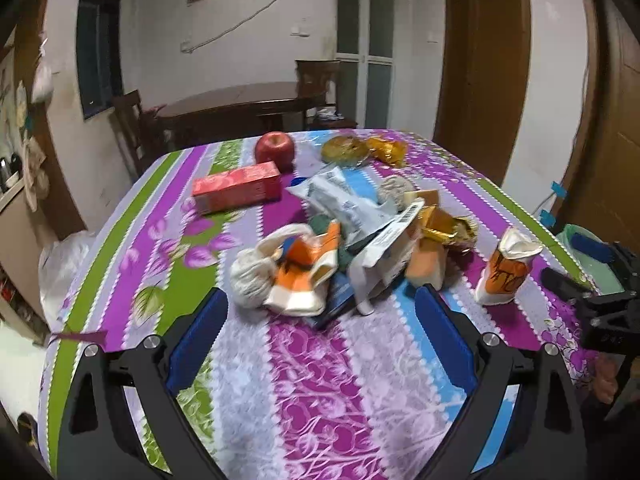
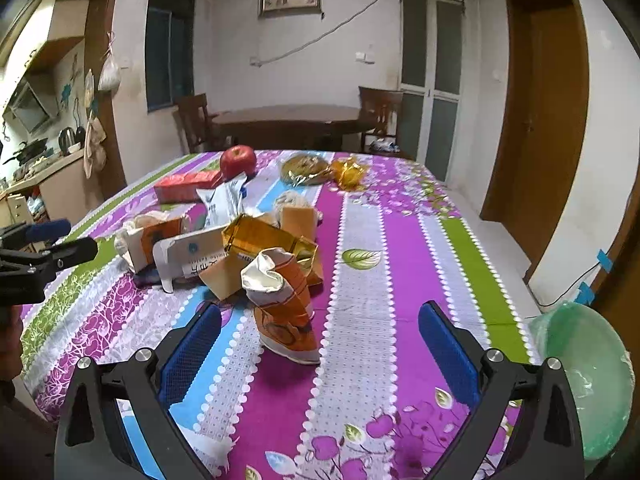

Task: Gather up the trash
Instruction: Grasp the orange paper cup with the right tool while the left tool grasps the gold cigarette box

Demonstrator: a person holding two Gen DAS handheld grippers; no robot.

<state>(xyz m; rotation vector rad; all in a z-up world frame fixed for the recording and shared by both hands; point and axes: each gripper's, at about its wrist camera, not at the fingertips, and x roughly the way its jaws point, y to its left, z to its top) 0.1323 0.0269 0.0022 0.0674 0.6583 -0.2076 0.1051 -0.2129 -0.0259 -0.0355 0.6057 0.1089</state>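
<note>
both grippers, left (image 1: 320, 312) & right (image 2: 320, 328), gape empty over the tablecloth (image 1: 320, 380) w/ 1 apple (image 1: 275, 149), 1 red box (image 1: 237, 192), 2 crumpled orange cartons (image 1: 304, 276).

Dim indoor light, warm-cool mixed cast; strong fisheye warp.
Both views soft overall, grainy toward the back wall; black vignette in the corners. Door frames (image 2: 496, 100) bow at the edges. Soft shadows under the litter pile (image 1: 344, 240); gold wrapper (image 2: 272, 236) glints.

Green bin (image 2: 588, 380) (bag-lined) cut off by right edge.
</note>
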